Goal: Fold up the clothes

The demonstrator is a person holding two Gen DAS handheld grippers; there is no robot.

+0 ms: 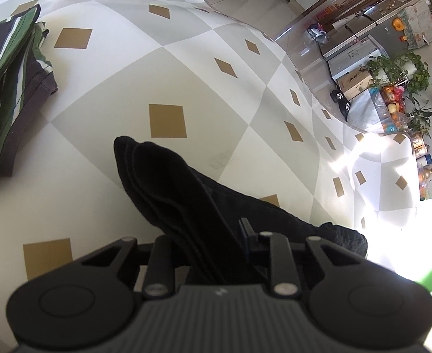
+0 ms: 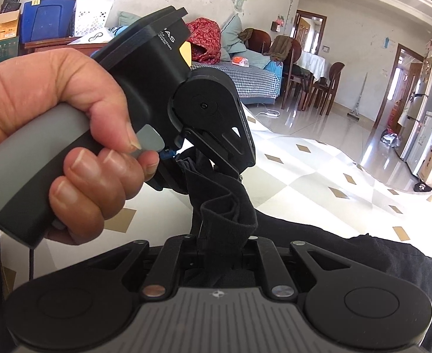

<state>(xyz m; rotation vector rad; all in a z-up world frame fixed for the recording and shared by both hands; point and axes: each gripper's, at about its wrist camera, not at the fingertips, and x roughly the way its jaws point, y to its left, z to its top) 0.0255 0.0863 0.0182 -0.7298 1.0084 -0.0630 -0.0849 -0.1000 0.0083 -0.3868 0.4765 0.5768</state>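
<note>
Both tongs [image 1: 213, 244] [image 2: 224, 235] clamped on black garment [image 1: 169, 182]

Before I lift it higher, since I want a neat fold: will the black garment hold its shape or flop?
Likely floppy: the black garment bunches in soft pleats between both grippers. Probably light, since its layered edge stands up from a pinch. Its unheld part would probably sag and drag along the table.
</note>
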